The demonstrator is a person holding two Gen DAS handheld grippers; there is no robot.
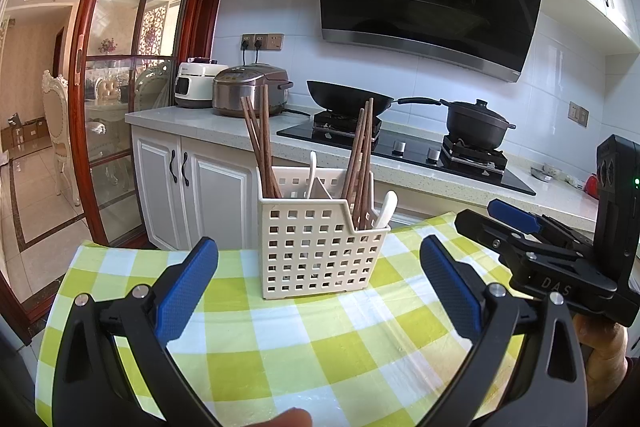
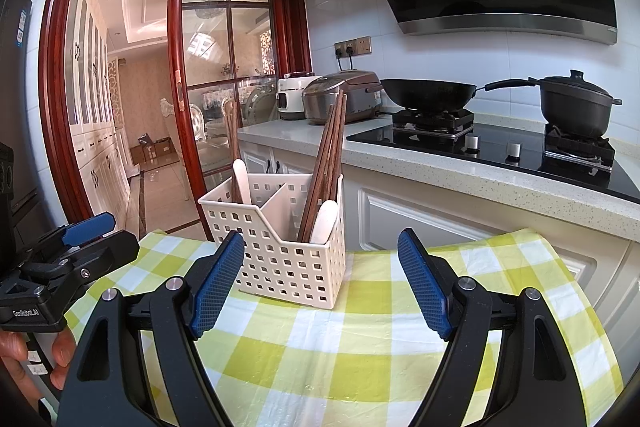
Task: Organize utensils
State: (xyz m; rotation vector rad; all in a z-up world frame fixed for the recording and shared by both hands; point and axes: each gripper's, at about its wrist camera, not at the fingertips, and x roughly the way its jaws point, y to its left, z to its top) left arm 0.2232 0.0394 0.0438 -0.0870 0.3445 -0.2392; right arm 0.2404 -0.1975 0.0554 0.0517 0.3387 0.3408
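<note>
A cream perforated caddy (image 1: 320,247) held brown chopsticks (image 1: 260,143) and white spoons (image 1: 388,209); both grippers' (image 1: 318,283) (image 2: 320,279) fingers stood spread, empty.

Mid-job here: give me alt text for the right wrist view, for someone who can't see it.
The open right gripper hovers over a green-checked tablecloth, facing a white perforated utensil caddy holding wooden chopsticks and white spoons in two compartments. The left gripper sits at the left edge; a kitchen counter lies behind.
</note>
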